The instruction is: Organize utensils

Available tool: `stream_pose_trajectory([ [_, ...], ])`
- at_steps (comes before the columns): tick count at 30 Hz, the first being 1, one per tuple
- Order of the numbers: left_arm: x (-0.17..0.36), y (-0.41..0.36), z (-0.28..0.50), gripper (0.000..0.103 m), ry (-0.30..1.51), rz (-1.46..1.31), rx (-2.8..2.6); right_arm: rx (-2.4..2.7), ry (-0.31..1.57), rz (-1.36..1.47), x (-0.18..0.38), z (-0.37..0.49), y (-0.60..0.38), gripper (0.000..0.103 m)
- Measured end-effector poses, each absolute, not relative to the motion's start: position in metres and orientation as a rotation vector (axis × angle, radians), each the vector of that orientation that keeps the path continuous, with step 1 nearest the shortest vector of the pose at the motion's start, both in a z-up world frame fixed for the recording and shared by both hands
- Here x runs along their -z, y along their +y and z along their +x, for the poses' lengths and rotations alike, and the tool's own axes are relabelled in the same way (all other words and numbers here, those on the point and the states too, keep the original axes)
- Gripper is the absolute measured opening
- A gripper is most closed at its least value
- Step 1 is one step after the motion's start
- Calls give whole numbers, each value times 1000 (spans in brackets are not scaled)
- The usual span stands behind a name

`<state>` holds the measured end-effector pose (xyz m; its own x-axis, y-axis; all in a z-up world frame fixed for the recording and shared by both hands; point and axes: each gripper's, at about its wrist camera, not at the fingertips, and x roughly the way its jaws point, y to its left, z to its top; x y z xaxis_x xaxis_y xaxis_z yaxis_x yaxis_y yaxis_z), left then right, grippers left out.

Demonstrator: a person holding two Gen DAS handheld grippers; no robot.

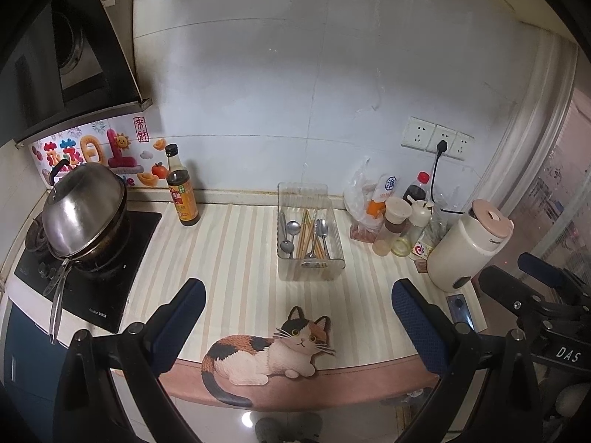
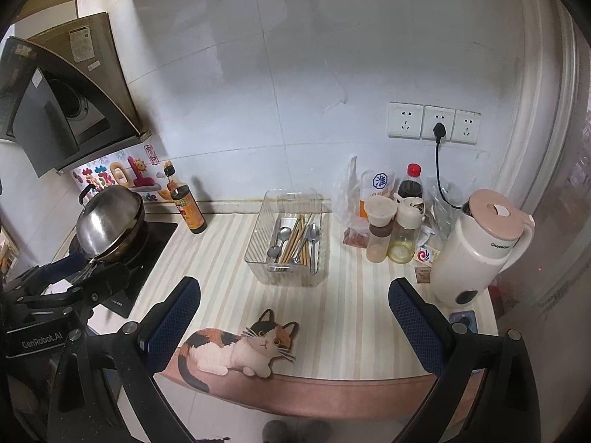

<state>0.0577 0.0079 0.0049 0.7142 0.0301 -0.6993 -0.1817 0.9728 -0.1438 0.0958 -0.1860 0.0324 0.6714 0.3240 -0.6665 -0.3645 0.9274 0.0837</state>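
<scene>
Clear tray point(image 2: 258, 254), frame centre: spoons point(image 2: 283, 234) and chopsticks point(image 2: 295, 238) lie lengthwise inside (gathered, seemingly sorted). Left gripper point(image 1: 297, 301), right gripper point(image 2: 293, 297): lower frame, fingers apart, empty.

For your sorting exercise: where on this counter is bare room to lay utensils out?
Free: the striped mat between the soy sauce bottle and clear utensil bin, and in front of the bin toward the cat picture. Crowded: right of the bin, bottles and kettle.

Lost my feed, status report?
Left gripper and right gripper open, empty. Spoons and chopsticks mixed in clear tray. Path clear.
</scene>
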Motion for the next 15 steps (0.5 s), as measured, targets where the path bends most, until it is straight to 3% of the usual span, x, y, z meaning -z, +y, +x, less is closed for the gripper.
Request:
stream_pose_trajectory([
  [15, -4, 6, 58, 103, 776, -208, -112, -397, 752, -59, -27, 99, -185, 103],
])
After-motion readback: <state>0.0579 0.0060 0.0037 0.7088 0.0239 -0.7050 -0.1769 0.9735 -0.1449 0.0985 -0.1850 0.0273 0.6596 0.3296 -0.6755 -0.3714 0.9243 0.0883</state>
